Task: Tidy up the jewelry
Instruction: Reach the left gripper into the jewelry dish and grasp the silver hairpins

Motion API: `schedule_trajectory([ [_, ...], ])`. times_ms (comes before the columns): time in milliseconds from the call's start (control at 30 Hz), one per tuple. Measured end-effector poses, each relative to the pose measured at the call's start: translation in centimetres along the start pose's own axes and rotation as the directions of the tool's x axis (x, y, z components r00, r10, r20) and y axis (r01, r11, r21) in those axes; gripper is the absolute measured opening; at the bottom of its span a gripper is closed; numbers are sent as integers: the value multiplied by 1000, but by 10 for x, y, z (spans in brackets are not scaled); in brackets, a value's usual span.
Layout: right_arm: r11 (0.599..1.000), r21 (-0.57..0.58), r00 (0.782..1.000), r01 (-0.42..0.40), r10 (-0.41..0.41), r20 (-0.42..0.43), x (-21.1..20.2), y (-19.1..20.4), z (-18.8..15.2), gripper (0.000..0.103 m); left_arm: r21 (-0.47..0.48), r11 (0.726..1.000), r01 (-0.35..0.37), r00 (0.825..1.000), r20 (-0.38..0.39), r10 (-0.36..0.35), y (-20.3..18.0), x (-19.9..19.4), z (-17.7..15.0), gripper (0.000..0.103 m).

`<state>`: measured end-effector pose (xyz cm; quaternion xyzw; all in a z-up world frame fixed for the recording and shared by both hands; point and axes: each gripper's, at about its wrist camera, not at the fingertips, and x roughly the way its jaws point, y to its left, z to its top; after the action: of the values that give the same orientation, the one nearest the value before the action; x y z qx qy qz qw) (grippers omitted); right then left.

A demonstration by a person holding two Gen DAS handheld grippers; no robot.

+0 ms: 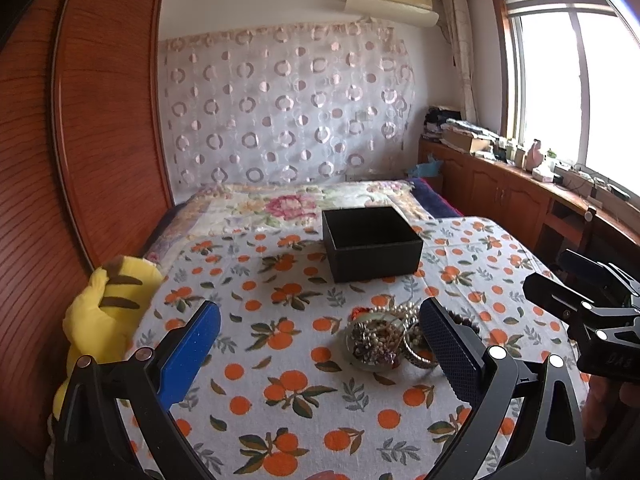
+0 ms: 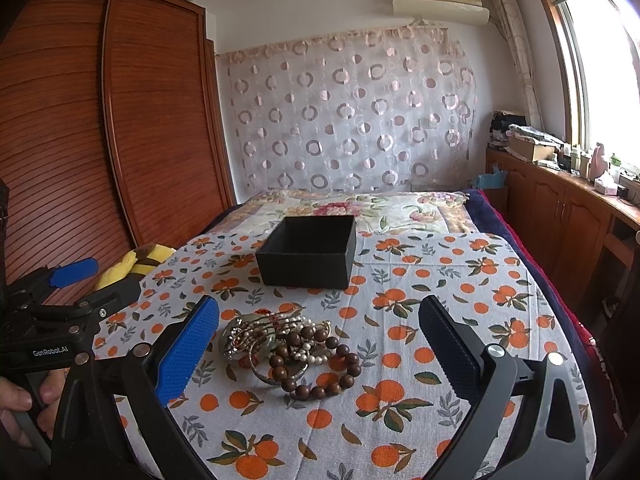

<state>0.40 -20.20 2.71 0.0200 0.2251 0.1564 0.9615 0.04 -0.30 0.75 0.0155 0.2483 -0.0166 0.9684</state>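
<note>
A tangled pile of jewelry [image 2: 280, 344] lies on the orange-print cloth: pearl strings, metal bangles and a brown wooden bead bracelet [image 2: 320, 364]. It also shows in the left wrist view [image 1: 384, 336], partly behind my left gripper's right finger. An open, empty black box [image 1: 370, 242] [image 2: 308, 250] stands beyond the pile. My left gripper [image 1: 320, 344] is open and empty, just short of the pile. My right gripper [image 2: 320, 344] is open and empty, its fingers wide on either side of the pile, above the cloth.
A yellow plush toy [image 1: 108, 316] lies at the cloth's left edge by the wooden wardrobe [image 1: 80, 140]. A floral bedspread [image 2: 360, 204] lies beyond the box. A wooden cabinet with clutter [image 1: 520, 176] runs under the window on the right.
</note>
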Motion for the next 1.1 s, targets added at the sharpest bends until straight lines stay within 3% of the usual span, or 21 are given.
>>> schedule_trajectory([
  [200,1000,-6,999,-16,16,-52,17,-8,-14,100,6,999,40,997,-70,-39,0,22,-10,96],
  [500,999,-33,986,-38,32,-164,49,-24,-38,68,4,993,122,981,-153,-120,1,57,-26,96],
  [733,997,-65,972,-52,35,-231,70,-25,-50,67,21,976,219,948,-242,-208,-12,86,-32,93],
  [900,997,-52,966,-56,41,-255,74,-29,-56,67,29,970,242,927,-302,-222,-19,107,-36,86],
  [1100,997,-53,967,-63,47,-250,73,-28,-57,67,53,969,243,919,-332,-212,-24,124,-34,73],
])
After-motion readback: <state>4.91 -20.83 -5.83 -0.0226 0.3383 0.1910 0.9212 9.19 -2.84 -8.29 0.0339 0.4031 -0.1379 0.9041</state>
